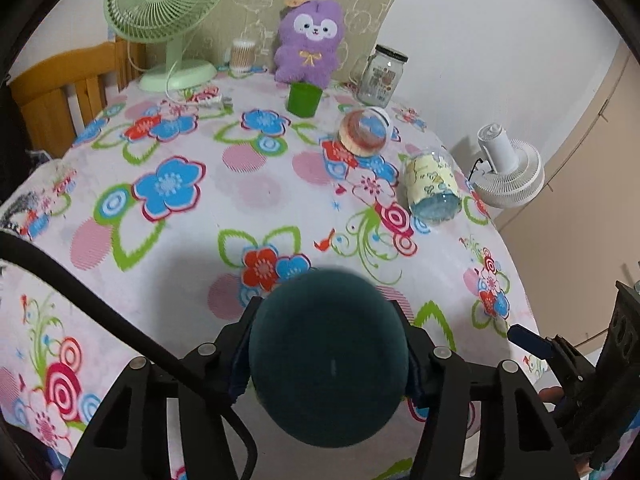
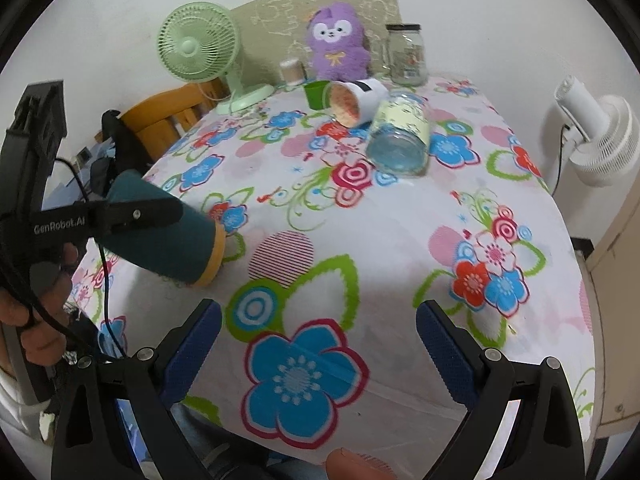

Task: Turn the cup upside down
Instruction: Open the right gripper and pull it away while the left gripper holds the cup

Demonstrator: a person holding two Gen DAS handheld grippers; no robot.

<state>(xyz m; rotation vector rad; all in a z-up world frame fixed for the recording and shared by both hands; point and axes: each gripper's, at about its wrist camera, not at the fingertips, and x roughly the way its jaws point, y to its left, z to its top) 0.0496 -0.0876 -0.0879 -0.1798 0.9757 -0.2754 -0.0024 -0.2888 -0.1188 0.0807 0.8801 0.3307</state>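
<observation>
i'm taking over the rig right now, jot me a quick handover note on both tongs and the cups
Left tongs: shut on the dark teal cup, held tilted on its side above the flowered tablecloth, yellow rim pointing toward the table's middle.
Right tongs: open, holding nothing, over the near edge.
Farther back: white cup and clear glass lie on their sides; small green cup stands behind them.
Done: teal cup picked up.
Left: finish turning it rim-down, set it on the cloth, let go.

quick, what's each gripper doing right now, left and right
Left gripper: shut on the dark teal cup, held tilted above the table.
Right gripper: open, holding nothing.
</observation>
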